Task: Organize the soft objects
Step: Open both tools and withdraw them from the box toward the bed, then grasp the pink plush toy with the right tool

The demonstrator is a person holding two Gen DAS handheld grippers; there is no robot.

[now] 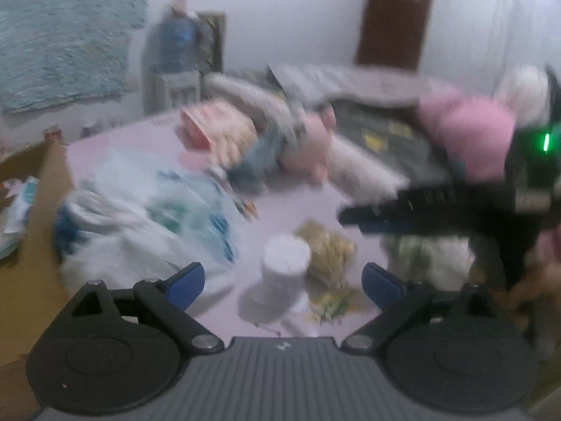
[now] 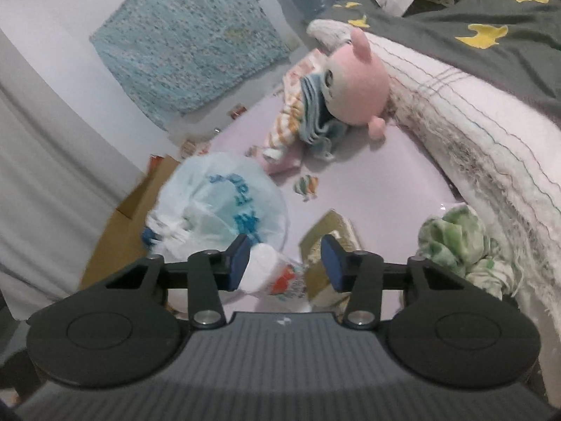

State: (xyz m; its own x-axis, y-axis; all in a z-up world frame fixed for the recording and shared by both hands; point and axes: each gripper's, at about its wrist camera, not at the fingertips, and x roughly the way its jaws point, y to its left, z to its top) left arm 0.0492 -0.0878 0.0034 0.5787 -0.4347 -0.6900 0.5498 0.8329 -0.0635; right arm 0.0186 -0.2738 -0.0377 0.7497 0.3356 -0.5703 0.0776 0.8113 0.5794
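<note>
Between your right gripper's (image 2: 285, 263) part-closed, not yet clamped jaws lies the white sock (image 2: 261, 270) on the lilac sheet (image 2: 385, 175); centre it before squeezing, left gripper (image 1: 283, 279) wide and empty.

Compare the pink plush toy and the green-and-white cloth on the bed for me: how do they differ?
The pink plush toy is a rounded, stuffed figure with ears; the green-and-white cloth is a crumpled, shapeless bundle. The toy is mostly plain pink, the cloth mottled. The toy lies farther from the right gripper, the cloth close beside it. Both rest against the folded white blanket.
</note>
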